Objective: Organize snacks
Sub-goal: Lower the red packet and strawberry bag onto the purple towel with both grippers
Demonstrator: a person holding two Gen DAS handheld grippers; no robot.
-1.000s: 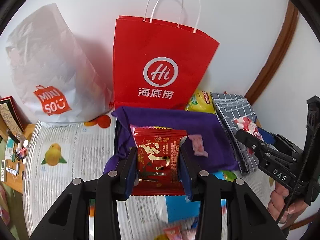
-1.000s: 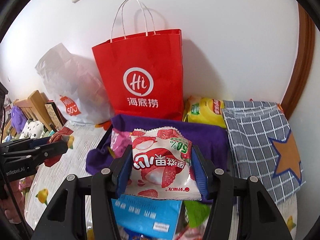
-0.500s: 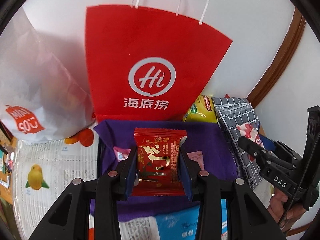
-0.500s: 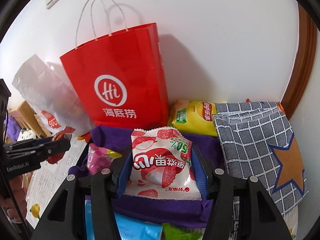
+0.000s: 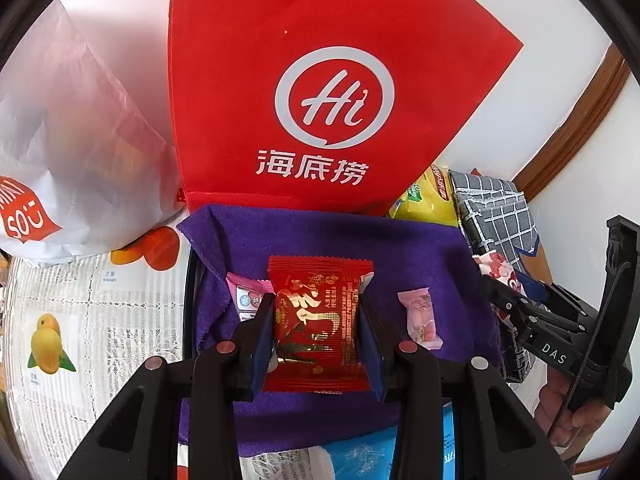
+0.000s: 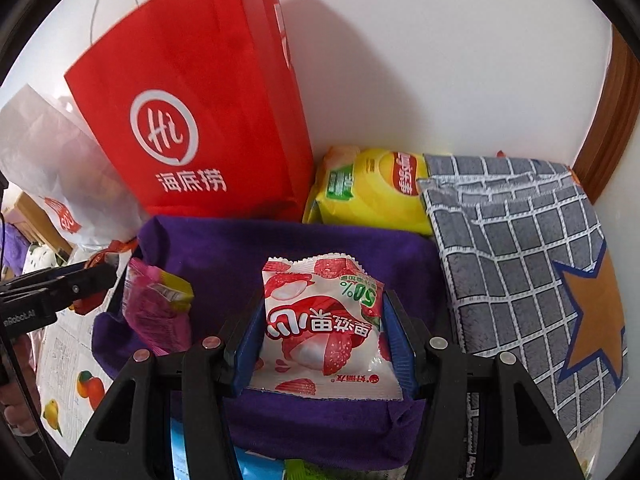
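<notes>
A white wall backs a table under a fruit-print cover (image 5: 100, 320); over the purple cloth (image 5: 320, 236) the left gripper (image 5: 316, 330) is clamped on a red packet (image 5: 316, 320), the right gripper (image 6: 322, 334) on a lychee packet (image 6: 320, 320) (both likely light, crinkly, slippery film; side-edge holds look sensible); beyond stand a red paper bag (image 5: 320, 80), a yellow chip bag (image 6: 368, 188) and a checked cloth (image 6: 520, 240).
</notes>
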